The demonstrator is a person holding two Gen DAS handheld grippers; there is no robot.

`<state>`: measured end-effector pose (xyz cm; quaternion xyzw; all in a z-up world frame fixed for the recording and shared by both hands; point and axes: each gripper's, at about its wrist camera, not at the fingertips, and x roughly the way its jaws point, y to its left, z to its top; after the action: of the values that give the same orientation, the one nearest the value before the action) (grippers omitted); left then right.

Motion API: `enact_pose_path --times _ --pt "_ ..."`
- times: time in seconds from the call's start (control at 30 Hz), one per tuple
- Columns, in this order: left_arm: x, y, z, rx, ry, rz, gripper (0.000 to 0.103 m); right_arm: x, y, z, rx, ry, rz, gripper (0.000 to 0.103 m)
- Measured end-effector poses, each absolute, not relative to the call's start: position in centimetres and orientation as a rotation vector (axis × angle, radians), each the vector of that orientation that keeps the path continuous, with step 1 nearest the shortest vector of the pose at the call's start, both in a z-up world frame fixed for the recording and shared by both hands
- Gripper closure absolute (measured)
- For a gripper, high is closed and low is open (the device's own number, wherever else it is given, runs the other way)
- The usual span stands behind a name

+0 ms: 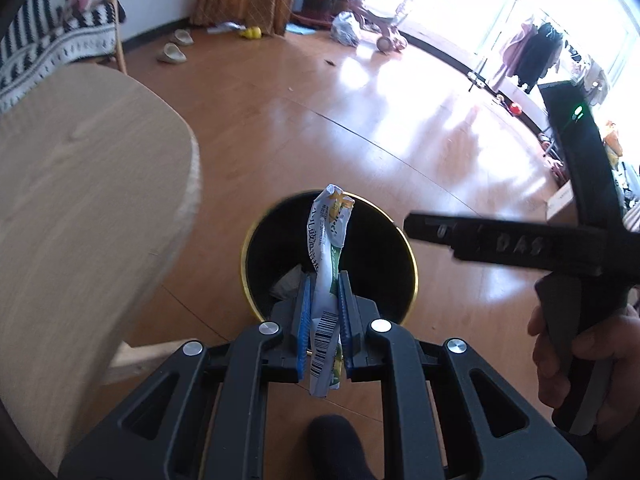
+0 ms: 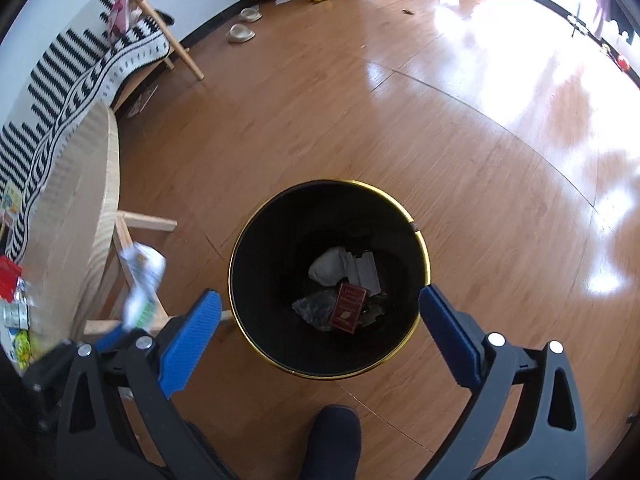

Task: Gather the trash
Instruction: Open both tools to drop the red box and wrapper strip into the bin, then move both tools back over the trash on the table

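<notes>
Your left hand-held gripper (image 1: 325,312) pinches a crumpled wrapper (image 1: 328,248) above the black bin (image 2: 425,256); the right hand-held gripper (image 2: 320,332) gapes empty. You're at the drop, so release over the opening.

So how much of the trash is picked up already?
Some is done: the black bin already holds a red box and crumpled papers. In hand: the left gripper is shut on a wrapper, above the bin's edge, not dropped yet. The right gripper is open and empty over the bin. Left: more colourful litter on the wooden table.
</notes>
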<state>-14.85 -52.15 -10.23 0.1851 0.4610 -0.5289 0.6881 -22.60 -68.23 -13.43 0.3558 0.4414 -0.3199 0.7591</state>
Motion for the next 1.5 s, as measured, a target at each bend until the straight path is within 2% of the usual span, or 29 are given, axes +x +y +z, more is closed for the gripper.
enact_pose_path --times 0.3,0.37,0.4,0.43,0.47,0.57,0.8,1.17,1.5 --pt "-15.1 -53.4 -11.3 0.38 1.08 -1.22 0.09 -24.7 -69.6 -11.9 0.826 0.874 -0.74 0.007" --pt "-15.3 -53.6 -11.3 0.379 1.083 -1.23 0.077 -25.0 -69.7 -11.7 0.833 0.859 -0.748 0.007" --pt "-15.3 -53.5 -11.3 0.376 1.081 -1.234 0.051 -25.2 -69.9 -11.6 0.838 0.853 -0.747 0.007" --pt "-15.4 -53.3 -11.2 0.369 1.064 -1.227 0.031 -25.3 -69.9 -11.5 0.84 0.85 -0.746 0.007" --pt "-15.6 -53.1 -11.0 0.366 1.043 -1.216 0.029 -25.3 -69.9 -11.5 0.839 0.85 -0.745 0.007" --pt "-15.7 -52.9 -10.7 0.378 1.017 -1.205 0.026 -25.3 -69.8 -11.3 0.831 0.851 -0.747 0.007" --pt "-13.9 -50.0 -7.9 0.327 0.971 -1.099 0.011 -22.2 -67.3 -9.2 0.75 0.847 -0.708 0.007" --pt "-7.4 -37.7 -0.7 0.211 0.859 -0.917 0.01 -9.5 -55.2 -3.5 0.512 0.837 -0.417 0.007" --pt "-0.6 -20.5 1.8 0.169 0.798 -0.629 0.01 2.9 -38.0 -2.3 0.334 0.902 -0.057 0.007"
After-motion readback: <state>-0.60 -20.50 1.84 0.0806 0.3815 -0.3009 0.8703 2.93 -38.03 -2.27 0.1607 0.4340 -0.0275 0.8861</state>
